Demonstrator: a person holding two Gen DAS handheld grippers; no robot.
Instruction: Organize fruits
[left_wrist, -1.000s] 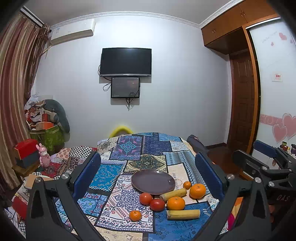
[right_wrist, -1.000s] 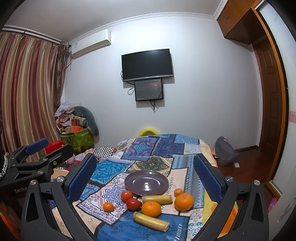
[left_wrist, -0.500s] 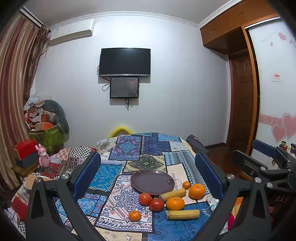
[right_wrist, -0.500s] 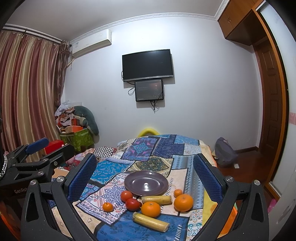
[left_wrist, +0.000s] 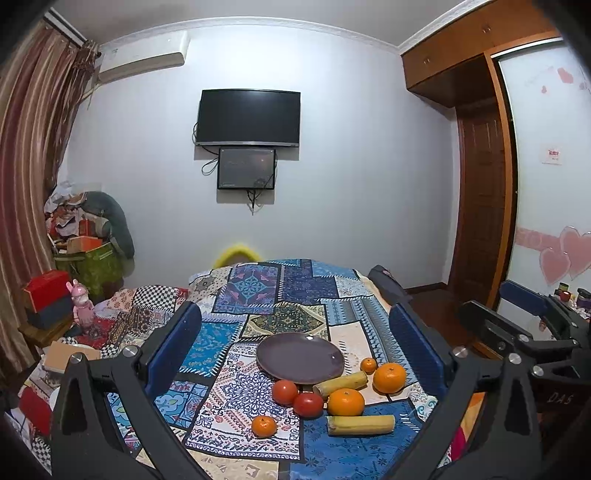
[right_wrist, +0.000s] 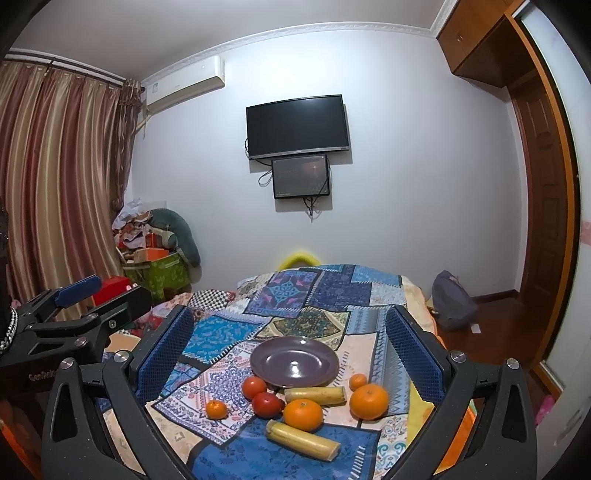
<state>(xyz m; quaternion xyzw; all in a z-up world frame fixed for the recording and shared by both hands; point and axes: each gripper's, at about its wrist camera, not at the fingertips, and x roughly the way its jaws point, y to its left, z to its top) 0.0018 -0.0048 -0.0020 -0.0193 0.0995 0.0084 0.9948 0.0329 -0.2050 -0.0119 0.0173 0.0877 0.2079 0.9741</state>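
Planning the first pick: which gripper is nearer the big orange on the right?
Right. The orange lies just inside the right gripper's right finger; the left gripper sits farther left.

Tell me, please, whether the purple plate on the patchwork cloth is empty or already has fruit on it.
Empty. The purple plate shows only its bare glossy surface; the tomatoes, oranges and bananas all lie on the cloth beside its near rim.
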